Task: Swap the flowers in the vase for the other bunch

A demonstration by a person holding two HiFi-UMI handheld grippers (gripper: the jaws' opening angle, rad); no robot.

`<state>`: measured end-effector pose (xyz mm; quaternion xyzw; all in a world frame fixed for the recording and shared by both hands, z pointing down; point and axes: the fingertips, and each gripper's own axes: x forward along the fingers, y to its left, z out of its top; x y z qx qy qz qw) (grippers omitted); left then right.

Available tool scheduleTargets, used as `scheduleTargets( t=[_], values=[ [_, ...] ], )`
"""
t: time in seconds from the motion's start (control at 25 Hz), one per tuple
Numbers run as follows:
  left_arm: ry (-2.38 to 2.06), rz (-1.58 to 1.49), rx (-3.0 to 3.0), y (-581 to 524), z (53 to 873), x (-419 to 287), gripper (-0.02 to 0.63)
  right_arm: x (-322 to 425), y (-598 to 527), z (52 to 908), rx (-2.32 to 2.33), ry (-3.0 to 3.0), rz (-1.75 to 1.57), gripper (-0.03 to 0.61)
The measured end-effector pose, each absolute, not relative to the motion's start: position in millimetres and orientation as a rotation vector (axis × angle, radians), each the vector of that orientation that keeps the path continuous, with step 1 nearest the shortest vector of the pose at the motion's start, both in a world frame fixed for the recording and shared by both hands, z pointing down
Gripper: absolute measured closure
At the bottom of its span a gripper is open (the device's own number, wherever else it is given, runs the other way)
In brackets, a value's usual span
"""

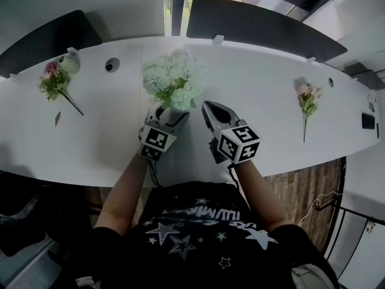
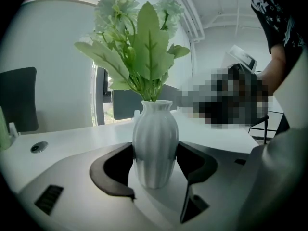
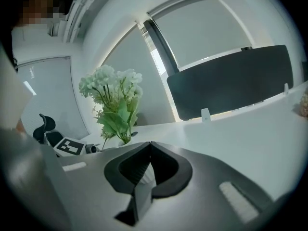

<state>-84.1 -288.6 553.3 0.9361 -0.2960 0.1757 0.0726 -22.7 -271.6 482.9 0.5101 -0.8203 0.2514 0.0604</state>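
- Upright on the tabletop (image 1: 258,83), about midway along it: white vase (image 2: 155,143) with pale green flowers (image 1: 171,80) in it.
- Around the vase, the left gripper (image 1: 173,118), jaws pinching its belly from both sides.
- Just right of the vase, the right gripper (image 1: 209,109), jaws pressed together, nothing between them.
- Far left on the tabletop, a pink bunch (image 1: 55,82) lying flat; far right, a second pink bunch (image 1: 308,101), both well apart from the vase.
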Motion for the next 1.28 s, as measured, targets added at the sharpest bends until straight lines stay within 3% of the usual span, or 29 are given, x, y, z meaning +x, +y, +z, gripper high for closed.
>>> scheduleTargets(
  t=[0.32,0.4,0.52,0.8,1.16,1.28],
  values=[
    [-0.882,0.509,2.825,-289.4,552.4,-84.3,0.325,-48.8,-269.1,468.7,1.347,-2.696,0.708,0.571],
    [-0.879,0.505,2.832,-289.7,551.8,-84.2,0.325,-56.3,-270.4,466.7,1.285,-2.728,0.664,0.537],
    [-0.881,0.510,2.828,-289.4,553.0,-84.7,0.325,-65.9,-274.6,466.6,1.206,-2.757,0.636,0.420],
    [-0.877,0.490,2.828,-289.5,552.5,-84.3,0.325,-87.4,-284.7,473.0,1.031,-2.783,0.632,0.380],
    [-0.864,0.465,2.846,-289.5,549.3,-82.8,0.325,-98.4,-299.0,471.7,0.984,-2.797,0.591,0.382],
    [-0.863,0.470,2.842,-289.3,548.9,-82.2,0.325,-98.6,-300.0,468.4,0.991,-2.806,0.563,0.440]
  ],
)
